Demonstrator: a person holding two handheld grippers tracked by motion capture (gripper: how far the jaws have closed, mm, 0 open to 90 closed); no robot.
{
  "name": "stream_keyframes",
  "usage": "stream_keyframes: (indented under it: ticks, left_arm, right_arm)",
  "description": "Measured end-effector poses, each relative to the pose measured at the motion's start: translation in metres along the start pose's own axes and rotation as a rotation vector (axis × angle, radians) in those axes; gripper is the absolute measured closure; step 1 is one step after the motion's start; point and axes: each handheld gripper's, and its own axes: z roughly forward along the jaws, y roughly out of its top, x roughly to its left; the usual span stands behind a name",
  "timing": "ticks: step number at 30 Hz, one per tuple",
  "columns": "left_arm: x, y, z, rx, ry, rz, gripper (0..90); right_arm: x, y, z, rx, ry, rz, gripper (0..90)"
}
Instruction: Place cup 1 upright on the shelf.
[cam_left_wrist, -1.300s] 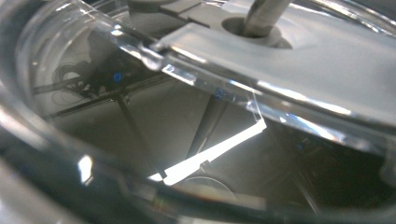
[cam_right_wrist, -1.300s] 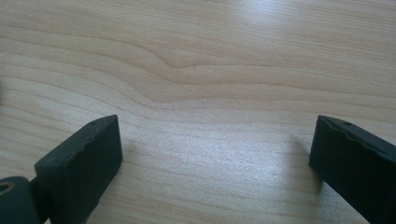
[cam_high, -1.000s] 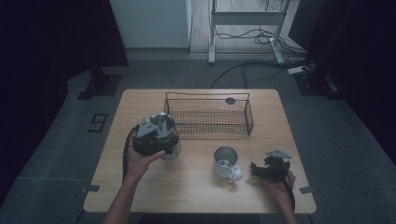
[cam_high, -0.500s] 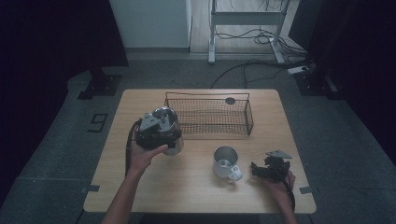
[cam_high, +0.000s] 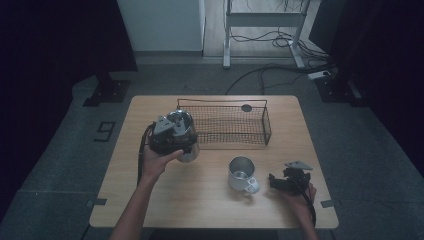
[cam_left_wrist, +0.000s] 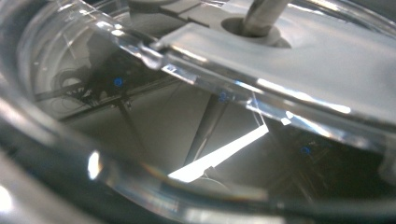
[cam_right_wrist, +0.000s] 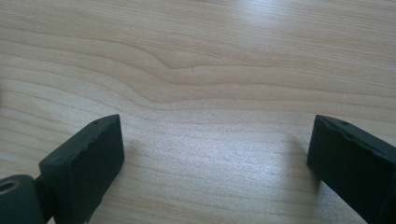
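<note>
one glass jar (cam_high: 185, 135) clamped between the left gripper (cam_high: 167, 137) jaws, right gripper (cam_high: 287, 181) jaws wide apart, empty

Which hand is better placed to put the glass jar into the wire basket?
Left: the left gripper holds the glass jar beside the wire basket. The right gripper rests open, empty, farther away.

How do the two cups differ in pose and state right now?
The glass cup is lifted off the table, held by the left gripper near the wire basket; the metal cup stands on the table, untouched, with the right gripper open beside it. The glass cup is see-through; the metal cup is opaque and shiny.
</note>
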Motion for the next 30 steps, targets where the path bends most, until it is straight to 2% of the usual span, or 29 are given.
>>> stream_keyframes:
  ticks: [11,17,24,30]
  left_arm:
    - [0.001,0.011,0.003,0.004,-0.002,-0.003,3.9]
    - [0.0,0.019,0.003,-0.01,0.005,0.011,3.9]
    - [-0.001,0.029,0.013,-0.004,0.006,0.022,3.9]
    - [0.004,0.032,0.021,0.001,0.002,0.01,3.9]
  right_arm:
    - [0.0,0.0,0.0,-0.001,-0.002,0.001,4.2]
    - [0.0,0.0,0.0,-0.001,-0.002,0.002,4.2]
    - [0.0,0.0,0.0,-0.001,-0.002,0.002,4.3]
    - [0.0,0.0,0.0,-0.004,-0.004,0.001,4.4]
